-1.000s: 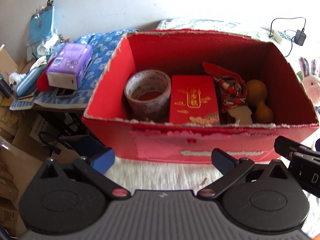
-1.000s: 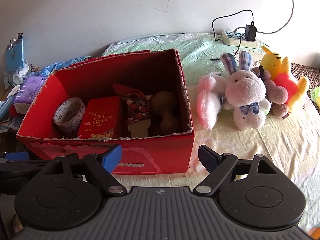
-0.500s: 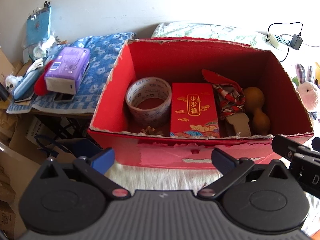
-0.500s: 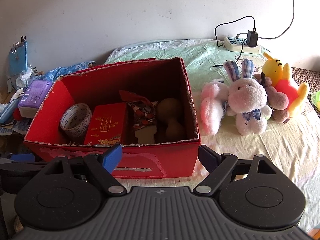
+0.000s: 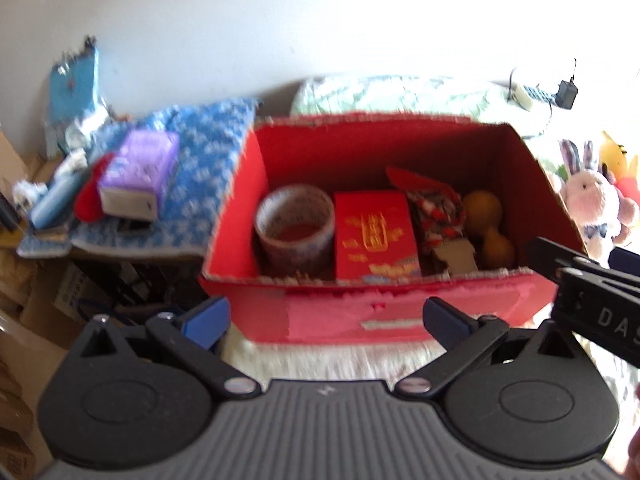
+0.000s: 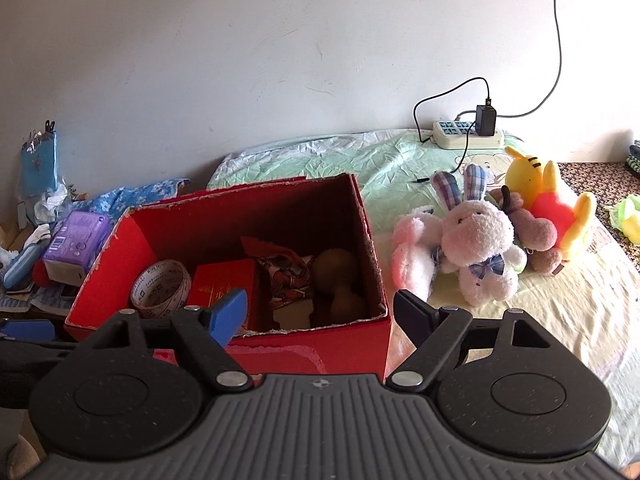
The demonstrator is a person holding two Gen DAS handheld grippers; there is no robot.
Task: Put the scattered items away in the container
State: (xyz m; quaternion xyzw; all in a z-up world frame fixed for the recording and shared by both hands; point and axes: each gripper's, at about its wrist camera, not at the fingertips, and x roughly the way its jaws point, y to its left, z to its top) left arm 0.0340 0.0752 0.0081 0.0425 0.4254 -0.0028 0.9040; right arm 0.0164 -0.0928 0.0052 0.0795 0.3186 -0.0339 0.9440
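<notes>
A red cardboard box (image 5: pixel 320 312) (image 6: pixel 304 350) stands on the bed. Inside lie a tape roll (image 5: pixel 295 232) (image 6: pixel 162 288), a red packet (image 5: pixel 374 236) (image 6: pixel 224 284), a patterned red pouch (image 5: pixel 438 212) (image 6: pixel 286 272) and a brown gourd (image 5: pixel 486 220) (image 6: pixel 338 284). My left gripper (image 5: pixel 326 318) is open and empty, in front of the box. My right gripper (image 6: pixel 320 312) is open and empty, in front of the box's right part; its body shows in the left wrist view (image 5: pixel 592 300).
Plush toys (image 6: pixel 480 248) lie on the bed right of the box. A power strip with a charger (image 6: pixel 468 134) sits by the wall. A purple packet (image 5: pixel 140 172) and clutter lie on a blue cloth (image 5: pixel 192 140) to the left. Cardboard boxes (image 5: pixel 24 320) stand below.
Both grippers have drawn back and risen, so the box looks smaller and more of its inside shows. Both stay open and empty. The left view is now blurred by motion.
</notes>
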